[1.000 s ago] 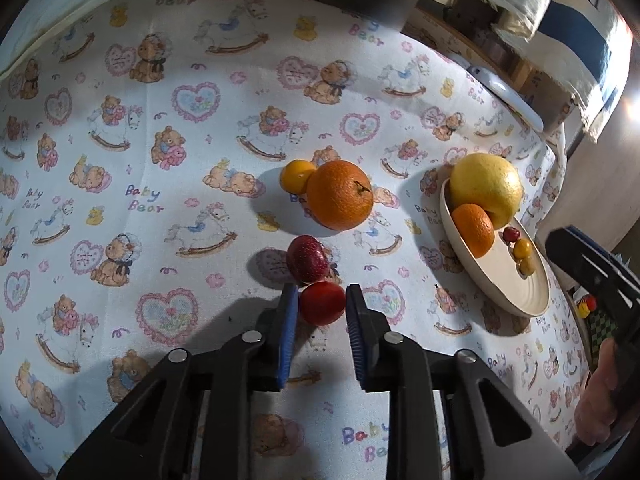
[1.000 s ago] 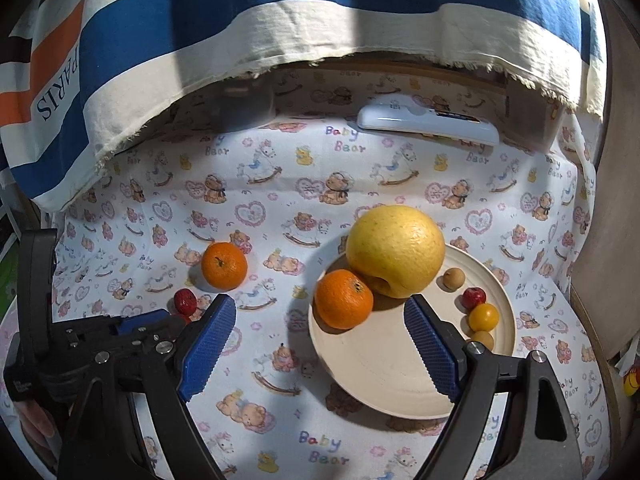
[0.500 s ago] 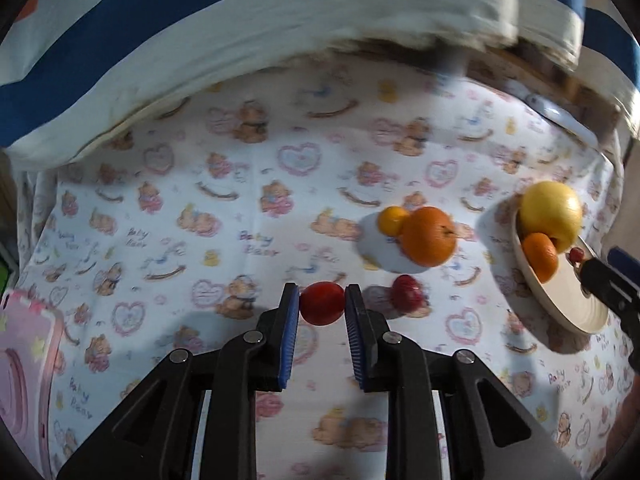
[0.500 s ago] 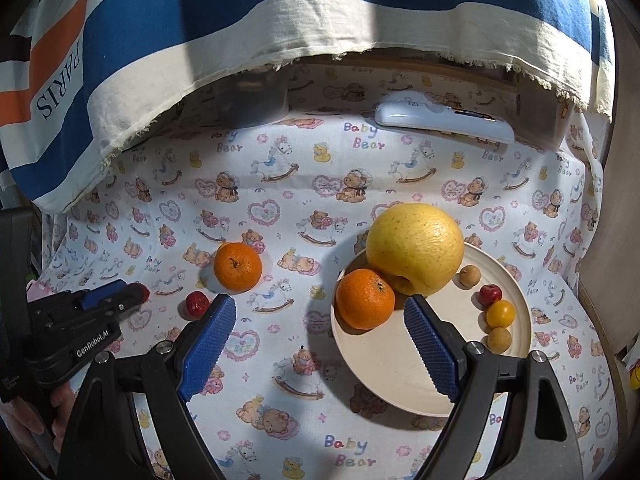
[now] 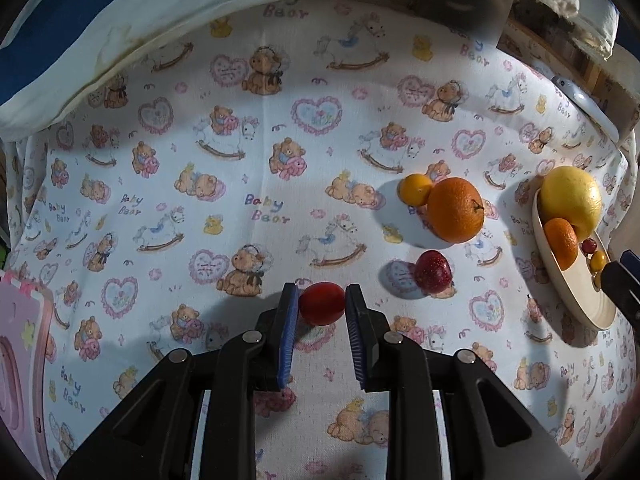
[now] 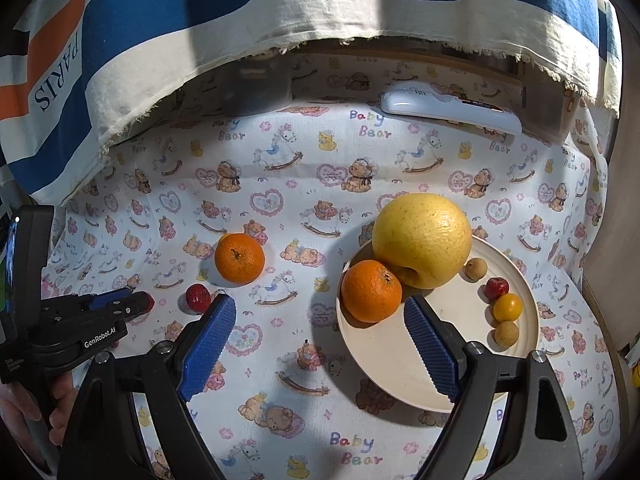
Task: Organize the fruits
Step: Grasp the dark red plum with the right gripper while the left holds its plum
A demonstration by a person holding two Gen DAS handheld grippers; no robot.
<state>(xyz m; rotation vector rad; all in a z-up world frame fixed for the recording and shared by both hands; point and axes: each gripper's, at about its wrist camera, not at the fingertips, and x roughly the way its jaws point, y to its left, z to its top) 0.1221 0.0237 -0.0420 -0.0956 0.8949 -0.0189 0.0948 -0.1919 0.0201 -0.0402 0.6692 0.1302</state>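
Your left gripper (image 5: 322, 308) still clamps the small round red fruit (image 5: 321, 309), now carried left of the dark red fruit (image 5: 434, 277) it earlier sat beside. Your right gripper (image 6: 320, 322) stays wide open, empty, over the cream plate's (image 6: 460, 360) near edge.

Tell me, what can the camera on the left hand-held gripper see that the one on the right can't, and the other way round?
Only the left wrist view shows the small red fruit fully, pinched between the left hand-held gripper's blue pads, plus a small yellow-orange fruit behind the loose orange.

Only the right wrist view shows the open right hand-held gripper, the white remote, the two brown fruits on the plate, and the "PARIS" lettering.

Both show the loose orange, the dark red fruit, the plate with its big yellow fruit and the bear-print cloth.
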